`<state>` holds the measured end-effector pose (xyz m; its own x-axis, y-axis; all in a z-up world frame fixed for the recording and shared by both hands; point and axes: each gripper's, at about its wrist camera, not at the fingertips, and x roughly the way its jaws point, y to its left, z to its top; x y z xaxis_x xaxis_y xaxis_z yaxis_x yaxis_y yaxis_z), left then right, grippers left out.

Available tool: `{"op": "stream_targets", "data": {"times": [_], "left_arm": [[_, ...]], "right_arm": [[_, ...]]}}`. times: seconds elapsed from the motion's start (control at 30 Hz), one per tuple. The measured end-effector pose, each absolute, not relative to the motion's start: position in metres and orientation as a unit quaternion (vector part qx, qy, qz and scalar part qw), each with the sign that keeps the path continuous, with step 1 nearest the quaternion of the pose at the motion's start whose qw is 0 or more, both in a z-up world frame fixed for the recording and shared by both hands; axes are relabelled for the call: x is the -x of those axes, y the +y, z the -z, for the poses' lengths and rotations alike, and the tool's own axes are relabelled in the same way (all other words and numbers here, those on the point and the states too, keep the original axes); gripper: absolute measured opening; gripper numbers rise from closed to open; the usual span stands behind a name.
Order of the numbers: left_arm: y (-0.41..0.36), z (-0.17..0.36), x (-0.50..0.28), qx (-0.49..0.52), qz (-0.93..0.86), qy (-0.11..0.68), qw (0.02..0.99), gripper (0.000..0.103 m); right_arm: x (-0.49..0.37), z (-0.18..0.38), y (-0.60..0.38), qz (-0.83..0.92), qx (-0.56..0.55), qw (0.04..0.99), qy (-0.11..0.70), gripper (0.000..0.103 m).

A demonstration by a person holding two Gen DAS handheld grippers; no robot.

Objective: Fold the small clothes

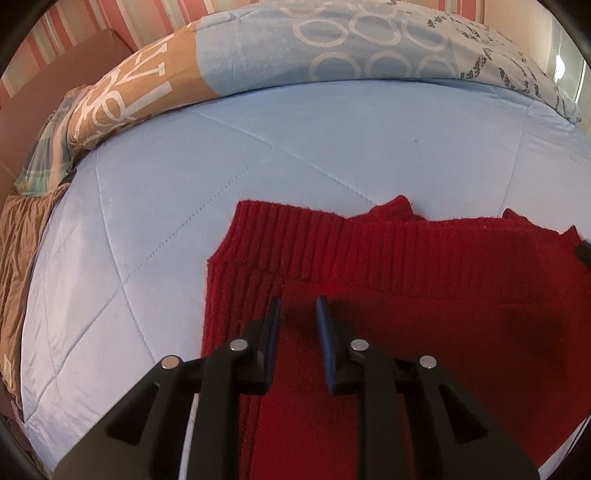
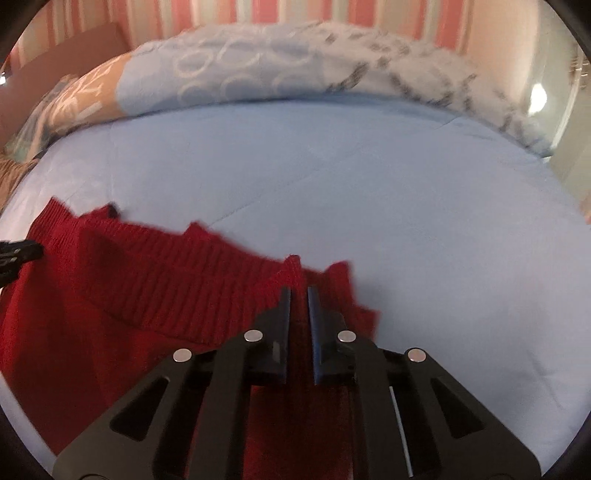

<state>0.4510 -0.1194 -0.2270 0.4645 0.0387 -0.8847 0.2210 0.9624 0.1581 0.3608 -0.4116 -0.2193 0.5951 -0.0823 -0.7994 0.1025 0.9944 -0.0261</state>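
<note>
Nearest in the left wrist view, the left gripper (image 1: 298,306) hangs over the red sweater (image 1: 424,306) with its 2 fingers spread apart and nothing between them; the fingertips sit above the plain knit just near of the ribbed band, close to the sweater's left edge. In the right wrist view, the right gripper (image 2: 299,295) has its fingers drawn close together with a ridge of the sweater (image 2: 129,295) rising in the narrow gap between them, so it is pinching the fabric at the garment's far right corner. That corner is bunched into small peaks, and the view is blurred.

The sweater lies spread on the pale blue bedspread (image 1: 221,177), folded so the ribbed band runs left to right across its far side, and it fills the near part of both views.

Farther off, a rolled duvet (image 1: 332,48) in blue, tan and white, printed with rings, lies across the far edge of the bed. Behind it stands a wall with pink stripes (image 1: 122,18).
</note>
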Motion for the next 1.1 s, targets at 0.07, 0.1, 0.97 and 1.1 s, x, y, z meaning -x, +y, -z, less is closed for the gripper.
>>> {"op": "stream_targets", "data": {"times": [0.07, 0.1, 0.97, 1.1], "left_arm": [[-0.120, 0.227, -0.450, -0.132, 0.054, 0.511, 0.848, 0.022], [-0.120, 0.229, -0.450, -0.135, 0.053, 0.511, 0.848, 0.022], [-0.157, 0.233, -0.380, -0.201, 0.098, 0.484, 0.846, 0.022], [-0.156, 0.232, -0.385, -0.196, 0.093, 0.481, 0.849, 0.022]], "right_arm": [[-0.356, 0.210, -0.426, 0.072, -0.029, 0.902, 0.425, 0.009], [-0.357, 0.210, -0.434, 0.076, -0.044, 0.901, 0.425, 0.009], [-0.262, 0.202, -0.357, -0.037, -0.038, 0.884, 0.465, 0.053], [-0.262, 0.225, -0.364, -0.006, -0.018, 0.872, 0.490, 0.051]]}}
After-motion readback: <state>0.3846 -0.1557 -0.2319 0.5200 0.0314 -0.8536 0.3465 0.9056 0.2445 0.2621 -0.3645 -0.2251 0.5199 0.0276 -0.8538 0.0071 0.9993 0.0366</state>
